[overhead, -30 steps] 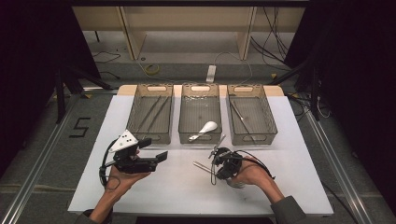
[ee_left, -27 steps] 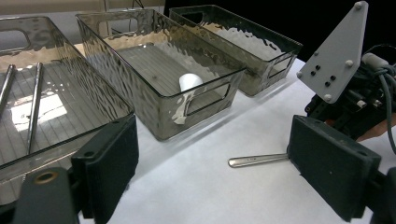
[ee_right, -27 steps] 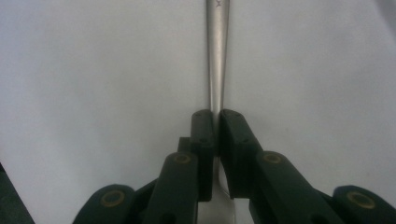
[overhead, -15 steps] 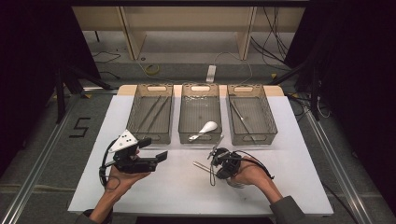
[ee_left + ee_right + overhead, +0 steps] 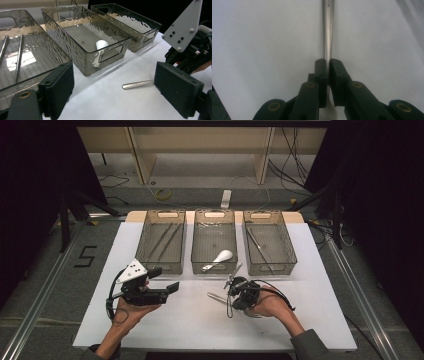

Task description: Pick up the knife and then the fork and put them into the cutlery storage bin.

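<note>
Little shifted since a second ago: right claw still low over the counter, clenched on a metal utensil by its handle, the free end lying out on the white surface. Left claw released, jaws wide, hovering near the left bin. White spoon already in the middle bin. Probably a sorting job, at the pick-up step; next, lift clear and carry to a bin, likely the right bin.
</note>
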A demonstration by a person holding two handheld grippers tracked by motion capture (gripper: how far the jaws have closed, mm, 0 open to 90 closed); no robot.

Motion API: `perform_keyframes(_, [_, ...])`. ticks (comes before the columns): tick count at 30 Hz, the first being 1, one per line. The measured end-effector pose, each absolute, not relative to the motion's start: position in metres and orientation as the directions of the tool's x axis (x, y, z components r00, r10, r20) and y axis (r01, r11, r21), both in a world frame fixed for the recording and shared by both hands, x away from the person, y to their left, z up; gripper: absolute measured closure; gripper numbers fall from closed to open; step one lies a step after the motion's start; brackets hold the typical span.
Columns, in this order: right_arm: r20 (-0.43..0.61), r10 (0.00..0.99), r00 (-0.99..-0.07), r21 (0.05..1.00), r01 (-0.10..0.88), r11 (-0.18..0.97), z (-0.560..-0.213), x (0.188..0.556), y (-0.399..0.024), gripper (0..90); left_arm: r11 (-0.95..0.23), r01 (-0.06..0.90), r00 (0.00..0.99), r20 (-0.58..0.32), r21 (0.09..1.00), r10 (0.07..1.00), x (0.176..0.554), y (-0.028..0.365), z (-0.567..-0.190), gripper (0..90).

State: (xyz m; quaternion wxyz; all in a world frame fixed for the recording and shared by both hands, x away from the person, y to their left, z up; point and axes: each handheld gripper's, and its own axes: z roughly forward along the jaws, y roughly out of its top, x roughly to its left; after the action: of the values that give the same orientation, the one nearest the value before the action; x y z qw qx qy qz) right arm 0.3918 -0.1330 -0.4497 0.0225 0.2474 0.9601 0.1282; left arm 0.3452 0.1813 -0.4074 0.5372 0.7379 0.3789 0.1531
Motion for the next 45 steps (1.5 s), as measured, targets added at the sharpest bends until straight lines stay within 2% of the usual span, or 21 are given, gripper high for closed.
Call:
perform_keyframes(12, [0.040,0.514,-0.857,0.332,0.496,0.802,-0.434,0.398,-0.148,85.3,-0.132,0.397,0.664,-0.184,0.908,0.724,0.345,0.181,-0.408,16.0])
perform_keyframes(30, [0.013,0.595,-0.803,0.491,0.524,0.696,-0.383,0.406,-0.192,85.3,-0.126,0.399,0.660,-0.189,0.908,0.727,0.346,0.182,-0.408,16.0])
perform_keyframes(38, [0.017,0.646,-0.764,0.538,0.551,0.638,-0.370,0.421,-0.212,85.2,-0.124,0.397,0.659,-0.188,0.909,0.728,0.346,0.183,-0.408,16.0])
perform_keyframes(45, [-0.001,0.704,-0.710,0.543,0.590,0.597,-0.362,0.448,-0.225,85.2,-0.118,0.399,0.655,-0.193,0.909,0.730,0.346,0.183,-0.408,16.0])
